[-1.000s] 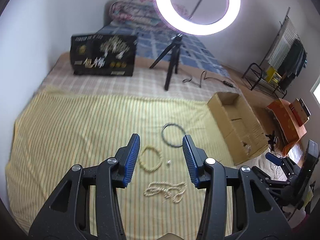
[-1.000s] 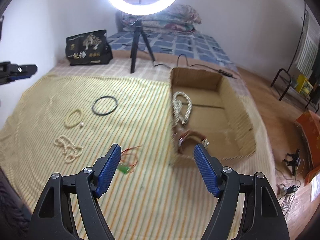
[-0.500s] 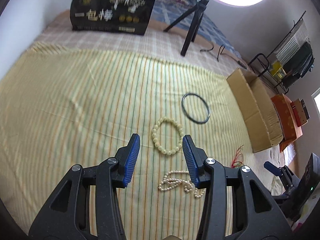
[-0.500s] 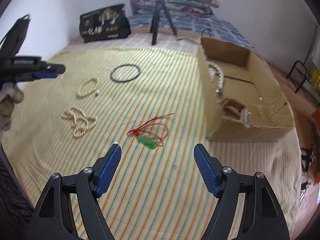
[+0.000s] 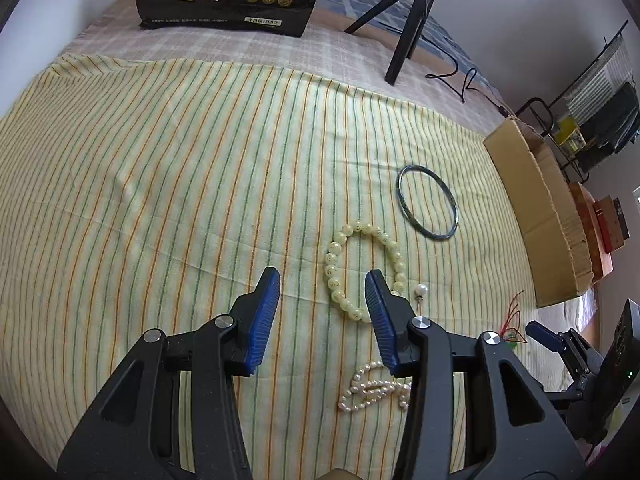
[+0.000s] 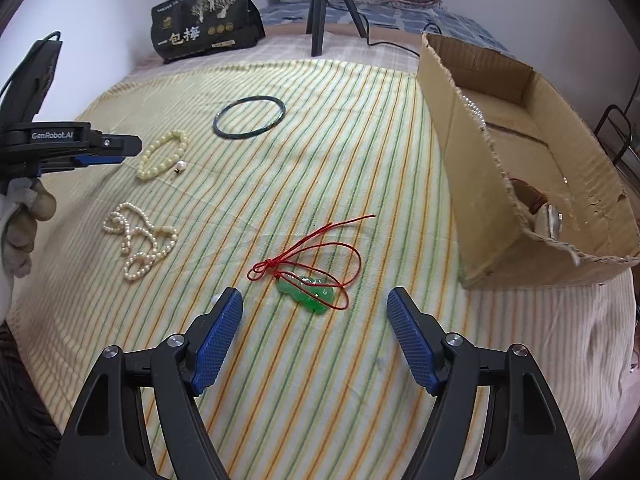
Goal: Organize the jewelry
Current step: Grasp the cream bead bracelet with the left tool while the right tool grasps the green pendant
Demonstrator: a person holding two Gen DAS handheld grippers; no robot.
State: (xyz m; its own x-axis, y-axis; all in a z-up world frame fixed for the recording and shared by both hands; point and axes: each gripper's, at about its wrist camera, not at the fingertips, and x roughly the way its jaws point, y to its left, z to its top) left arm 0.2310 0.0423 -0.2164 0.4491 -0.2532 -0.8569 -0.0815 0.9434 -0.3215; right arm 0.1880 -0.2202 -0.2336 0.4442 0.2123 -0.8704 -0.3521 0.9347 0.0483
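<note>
Left tongs [image 5: 322, 286] open above striped bedcloth [image 5: 160, 184], empty. Just beyond the right blue pad, cream bead bracelet [image 5: 362, 268]; pearl necklace [image 5: 374, 390] nearer; dark bangle [image 5: 427, 202] farther right; cardboard box [image 5: 536, 216] far right.

Loose jewelry [image 6: 306, 292] (pendant, beads, bangle) on cloth

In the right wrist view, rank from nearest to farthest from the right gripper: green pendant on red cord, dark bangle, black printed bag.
1. Green pendant on red cord, just ahead of the open right gripper.
2. Dark bangle, farther up, left of centre on the striped cloth.
3. Black printed bag, standing at the far edge.
</note>
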